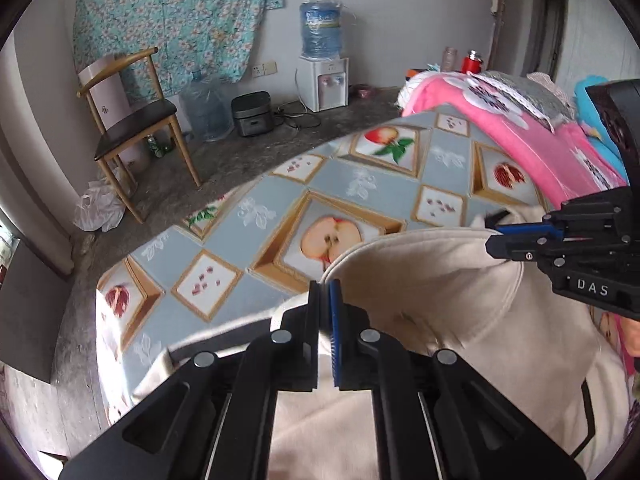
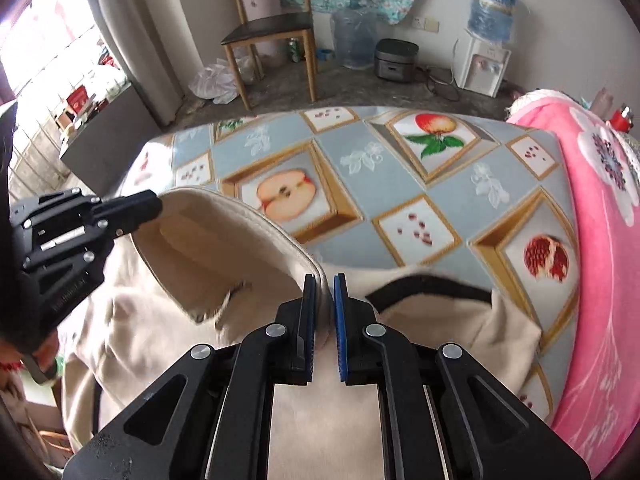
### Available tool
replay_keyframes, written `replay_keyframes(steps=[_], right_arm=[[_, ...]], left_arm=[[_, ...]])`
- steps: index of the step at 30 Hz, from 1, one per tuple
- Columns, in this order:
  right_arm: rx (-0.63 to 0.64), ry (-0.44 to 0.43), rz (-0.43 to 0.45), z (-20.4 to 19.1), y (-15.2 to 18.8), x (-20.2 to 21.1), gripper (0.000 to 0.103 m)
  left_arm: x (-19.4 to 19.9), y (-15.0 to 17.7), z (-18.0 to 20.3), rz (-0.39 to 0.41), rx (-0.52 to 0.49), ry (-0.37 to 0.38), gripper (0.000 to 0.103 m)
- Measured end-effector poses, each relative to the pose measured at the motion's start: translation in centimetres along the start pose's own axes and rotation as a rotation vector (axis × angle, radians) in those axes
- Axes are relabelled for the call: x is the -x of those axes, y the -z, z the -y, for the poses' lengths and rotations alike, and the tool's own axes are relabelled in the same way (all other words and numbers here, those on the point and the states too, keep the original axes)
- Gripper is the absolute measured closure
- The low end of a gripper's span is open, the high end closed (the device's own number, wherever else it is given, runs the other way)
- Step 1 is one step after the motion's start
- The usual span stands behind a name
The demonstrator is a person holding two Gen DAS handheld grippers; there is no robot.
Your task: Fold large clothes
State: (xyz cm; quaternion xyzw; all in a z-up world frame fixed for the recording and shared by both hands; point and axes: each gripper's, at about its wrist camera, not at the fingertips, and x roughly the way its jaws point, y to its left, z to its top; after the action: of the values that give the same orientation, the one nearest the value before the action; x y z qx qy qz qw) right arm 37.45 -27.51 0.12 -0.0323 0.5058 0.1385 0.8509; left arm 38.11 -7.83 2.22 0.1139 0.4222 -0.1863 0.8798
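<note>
A large cream garment (image 1: 432, 320) with black trim lies on a bed covered by a fruit-patterned sheet (image 1: 320, 184). My left gripper (image 1: 325, 300) is shut on the garment's cream hem edge. My right gripper (image 2: 325, 300) is shut on the other end of the same hem (image 2: 240, 240), which is lifted into a curved band between the two grippers. The right gripper shows at the right of the left wrist view (image 1: 496, 240). The left gripper shows at the left of the right wrist view (image 2: 156, 204). The garment (image 2: 160, 332) is bunched below.
A pink blanket (image 2: 600, 240) is piled along the bed's right side. On the floor beyond the bed stand a wooden chair (image 1: 132, 128), water bottles (image 1: 206, 106), a rice cooker (image 1: 253, 114) and a water dispenser (image 1: 323, 80). A window and curtain (image 2: 132, 40) are at the left.
</note>
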Motion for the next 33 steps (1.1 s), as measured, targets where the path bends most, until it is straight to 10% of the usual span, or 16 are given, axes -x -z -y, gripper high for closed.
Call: replay_keyframes(steps=[11, 15, 19, 24, 33], right_arm=[[0.059, 0.078, -0.034, -1.4, 5.9, -3.1, 0.092], [0.068, 0.068, -0.027, -1.2, 6.3, -3.1, 0.09], [0.062, 0.058, -0.026, -1.4, 6.7, -2.7, 0.09], [-0.029, -0.087, -0.051, 0.0, 7.1, -0.1, 0.079], [-0.317, -0.304, 0.07, 3.1, 2.7, 2.5, 0.076]], left_arm=[[2.9, 9.0, 0.7, -0.031, 0.073, 0.178, 0.093], [5.4, 8.0, 0.3, 0.063, 0.091, 0.202, 0.093], [2.4, 4.8, -0.2, -0.005, 0.172, 0.161, 0.093], [-3.1, 5.8, -0.5, -0.159, 0.25, 0.135, 0.093], [-2.4, 9.3, -1.1, -0.108, 0.266, 0.163, 0.094]])
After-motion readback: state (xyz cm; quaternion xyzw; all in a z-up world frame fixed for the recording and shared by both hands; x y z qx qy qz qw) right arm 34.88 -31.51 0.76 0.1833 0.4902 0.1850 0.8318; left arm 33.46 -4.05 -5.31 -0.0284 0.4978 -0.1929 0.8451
